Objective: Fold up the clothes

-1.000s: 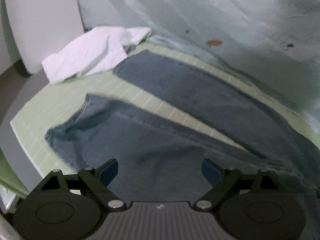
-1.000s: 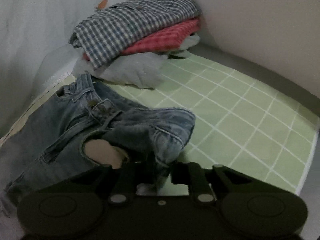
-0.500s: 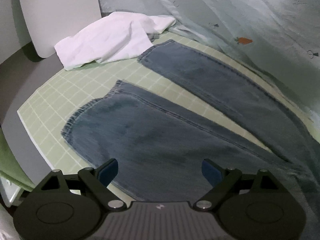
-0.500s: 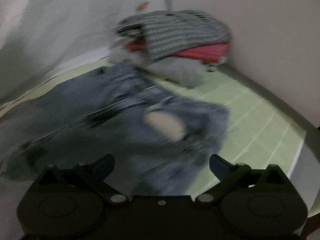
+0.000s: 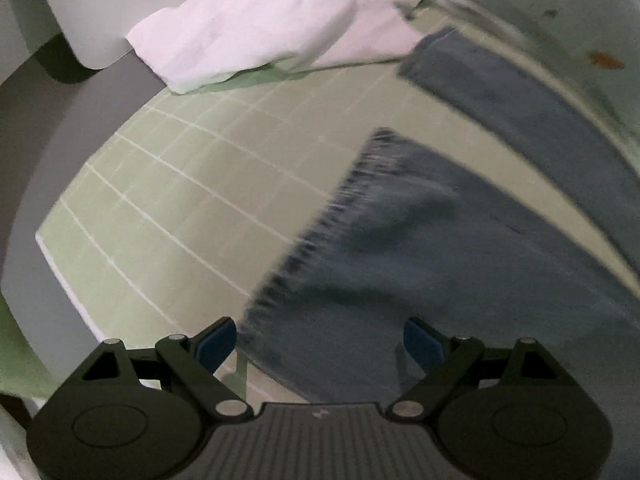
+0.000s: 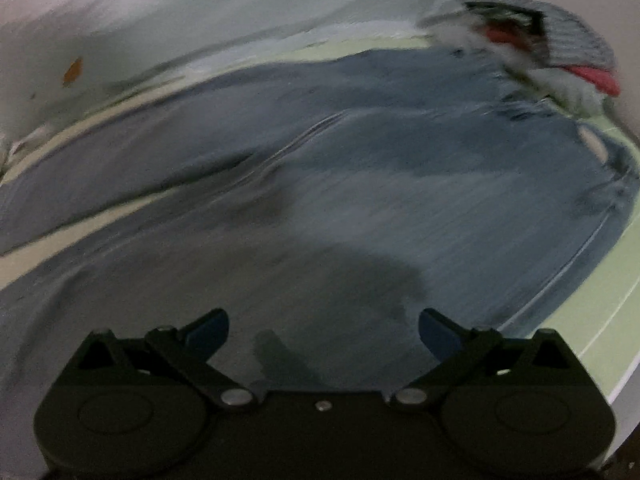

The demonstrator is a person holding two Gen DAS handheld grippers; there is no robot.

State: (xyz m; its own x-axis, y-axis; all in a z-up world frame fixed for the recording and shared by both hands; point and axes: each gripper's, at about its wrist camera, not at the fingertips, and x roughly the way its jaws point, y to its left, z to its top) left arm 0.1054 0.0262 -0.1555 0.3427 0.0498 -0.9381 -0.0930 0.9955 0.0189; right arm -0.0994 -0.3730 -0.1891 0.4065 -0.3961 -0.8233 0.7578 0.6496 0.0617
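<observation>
With both the left gripper and right gripper gaping empty above the blue denim jeans spread across the green gridded surface, pinch the frayed hem squarely near the surface's left edge.

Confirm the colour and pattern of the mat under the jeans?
Pale green mat with a white grid; clearest in the left wrist view.

A pale green gridded mat covers the surface; a grey-green sheet with orange marks hangs behind.
</observation>
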